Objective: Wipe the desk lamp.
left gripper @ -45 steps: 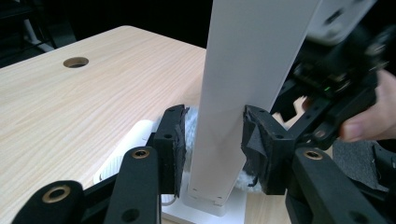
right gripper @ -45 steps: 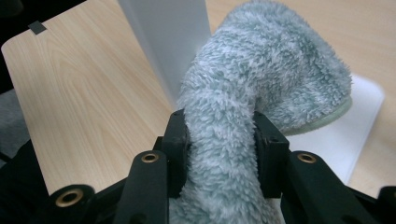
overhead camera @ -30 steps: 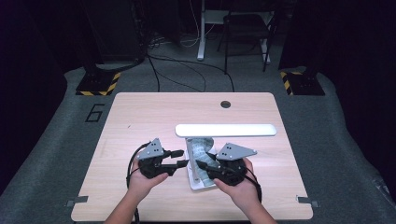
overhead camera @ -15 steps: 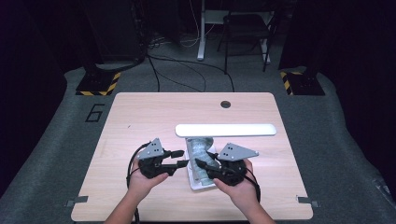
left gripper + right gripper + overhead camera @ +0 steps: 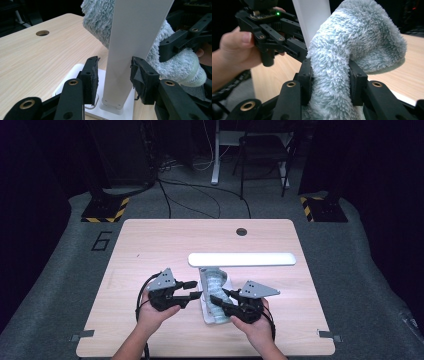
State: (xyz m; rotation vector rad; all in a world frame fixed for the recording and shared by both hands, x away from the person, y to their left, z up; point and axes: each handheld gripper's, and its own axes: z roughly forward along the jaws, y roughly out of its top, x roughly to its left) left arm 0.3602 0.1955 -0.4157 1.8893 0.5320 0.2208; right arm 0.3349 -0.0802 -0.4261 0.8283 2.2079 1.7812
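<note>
A white desk lamp stands near the table's front middle, with a long bar head (image 5: 242, 259), an upright post (image 5: 132, 32) and a flat base (image 5: 72, 75). A fluffy pale blue-grey cloth (image 5: 215, 285) is wrapped against the post. My left gripper (image 5: 195, 289) reaches in from the left. Its jaws straddle the post low down (image 5: 114, 62), open, with a gap at the left pad (image 5: 91, 75). My right gripper (image 5: 220, 296) comes from the right and is shut on a fold of the cloth (image 5: 329, 67). The rest of the cloth (image 5: 362, 32) bulges up beyond the jaws.
The wooden table (image 5: 150, 245) has a round cable hole (image 5: 242, 231) at the back. Beyond the table, on the grey floor, are cables, a chair and yellow-black striped stands (image 5: 105, 212). The left hand and its gripper (image 5: 272, 27) sit close in front of the right gripper.
</note>
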